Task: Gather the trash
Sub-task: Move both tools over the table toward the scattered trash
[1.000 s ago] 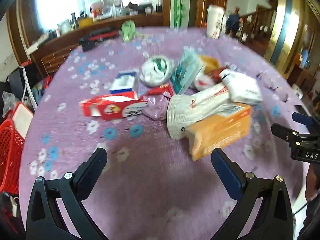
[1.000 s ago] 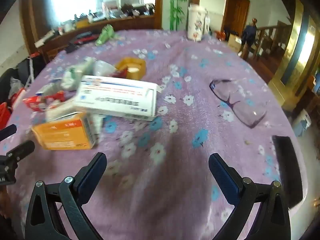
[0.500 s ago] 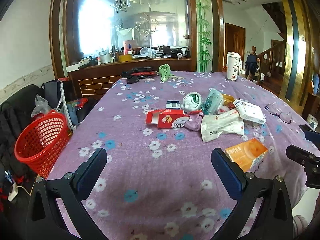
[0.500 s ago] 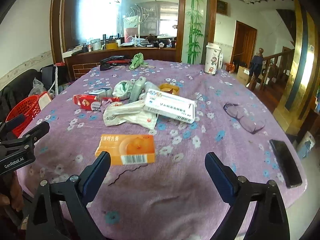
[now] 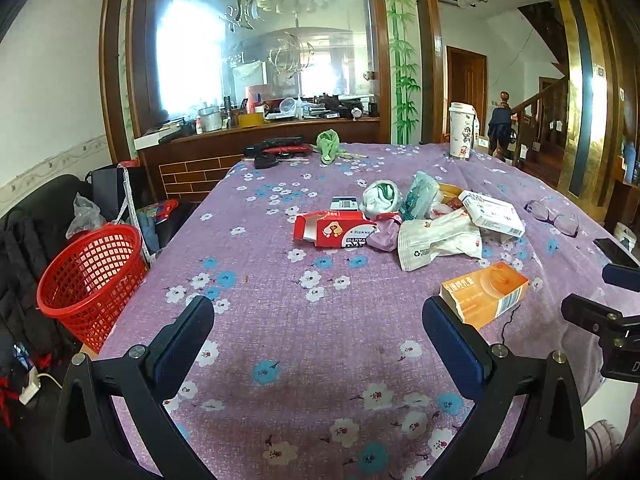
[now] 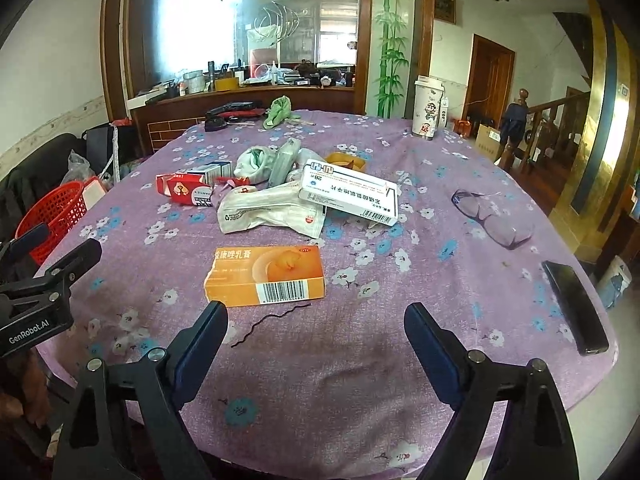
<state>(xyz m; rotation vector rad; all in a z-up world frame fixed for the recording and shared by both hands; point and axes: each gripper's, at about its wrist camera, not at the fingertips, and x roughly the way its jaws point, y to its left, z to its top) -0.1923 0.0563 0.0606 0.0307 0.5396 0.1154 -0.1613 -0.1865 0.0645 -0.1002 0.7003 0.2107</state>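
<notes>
A pile of trash lies mid-table: a red carton (image 5: 332, 230), a crumpled white wrapper (image 5: 436, 240) and a white medicine box (image 5: 494, 214). An orange box (image 5: 484, 294) lies flat on its own, nearer to me than the pile. My left gripper (image 5: 318, 320) is open over bare cloth, with the orange box just beyond its right finger. In the right wrist view, my right gripper (image 6: 316, 320) hangs just short of the orange box (image 6: 266, 276). Its jaws are closing, with nothing between them. A red mesh basket (image 5: 90, 276) stands off the table's left edge.
The table wears a purple floral cloth (image 6: 360, 380). Glasses (image 6: 492, 216) and a black phone (image 6: 574, 304) lie at the right, and a black hairpin (image 6: 268, 322) in front of the orange box. A tall cup (image 6: 428, 108) and green cloth (image 6: 278, 110) sit at the back.
Both grippers have drawn back from the pile and tilted up, so the whole table shows. The orange box, close against the pile a second ago, lies alone in front. The right jaws have narrowed slightly.
</notes>
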